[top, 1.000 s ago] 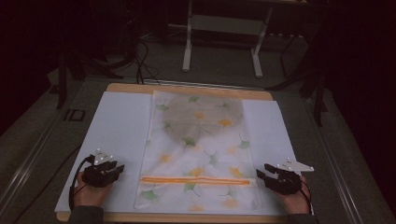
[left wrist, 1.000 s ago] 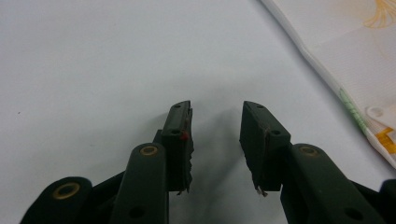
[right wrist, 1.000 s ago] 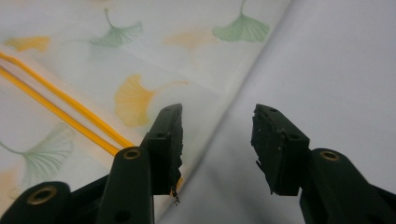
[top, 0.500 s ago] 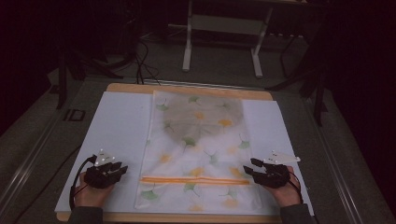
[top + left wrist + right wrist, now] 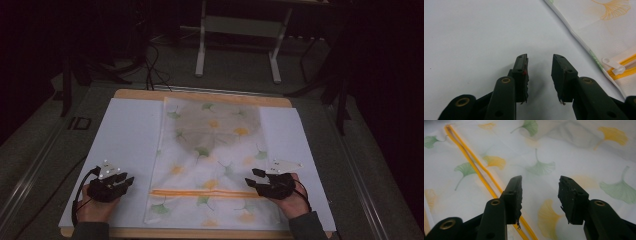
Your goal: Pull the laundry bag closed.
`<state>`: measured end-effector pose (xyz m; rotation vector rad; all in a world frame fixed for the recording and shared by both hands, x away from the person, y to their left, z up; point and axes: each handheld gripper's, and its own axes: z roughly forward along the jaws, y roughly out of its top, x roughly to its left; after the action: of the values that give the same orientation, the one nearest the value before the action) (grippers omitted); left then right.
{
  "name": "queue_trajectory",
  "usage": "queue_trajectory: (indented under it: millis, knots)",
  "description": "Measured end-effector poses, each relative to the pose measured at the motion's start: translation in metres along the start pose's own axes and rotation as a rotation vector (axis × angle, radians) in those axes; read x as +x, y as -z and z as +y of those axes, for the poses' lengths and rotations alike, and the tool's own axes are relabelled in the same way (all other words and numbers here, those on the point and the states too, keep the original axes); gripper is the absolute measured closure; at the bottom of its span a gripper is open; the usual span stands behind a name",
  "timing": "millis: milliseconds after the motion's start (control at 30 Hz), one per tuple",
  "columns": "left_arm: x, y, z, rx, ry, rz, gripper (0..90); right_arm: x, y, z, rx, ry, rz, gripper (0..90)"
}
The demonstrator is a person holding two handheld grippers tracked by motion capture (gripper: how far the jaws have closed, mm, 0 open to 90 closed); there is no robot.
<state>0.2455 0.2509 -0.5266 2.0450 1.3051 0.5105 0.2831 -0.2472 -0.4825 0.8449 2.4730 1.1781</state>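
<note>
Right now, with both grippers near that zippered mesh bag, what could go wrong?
The right gripper hangs open over the bag beside the orange zipper; closing here could pinch loose mesh instead.
The zipper pull lies off to the side of the open left gripper, so a straight reach may miss it.
The thin bag may slide or bunch on the smooth white mat.

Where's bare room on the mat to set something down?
Two free strips of white mat: one left of the ginkgo-print bag, ahead of the left gripper; a narrower one right of the bag. Crowded by the orange zipper, where the right gripper hovers.
</note>
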Motion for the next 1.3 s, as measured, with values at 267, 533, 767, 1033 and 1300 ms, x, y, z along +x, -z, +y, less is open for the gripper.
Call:
queue_trajectory:
  millis: [267,533,767,1033,1300]
  knots:
    - [0.001,-0.001,0.000,0.000,-0.012,-0.006,65.7,0.011,-0.015,0.010,0.027,0.045,0.037,53.6]
    - [0.001,-0.001,0.001,0.026,-0.007,0.006,67.4,0.022,-0.032,0.019,0.042,0.076,0.090,52.5]
    - [0.001,-0.001,0.001,0.008,0.018,-0.012,66.4,0.031,-0.042,0.029,0.039,0.098,0.111,52.1]
    - [0.001,0.001,0.002,0.000,0.004,0.020,62.3,0.040,-0.054,0.043,0.034,0.127,0.139,52.2]
    - [0.002,0.002,0.000,0.002,0.007,0.025,63.7,0.049,-0.067,0.051,0.036,0.146,0.165,55.0]
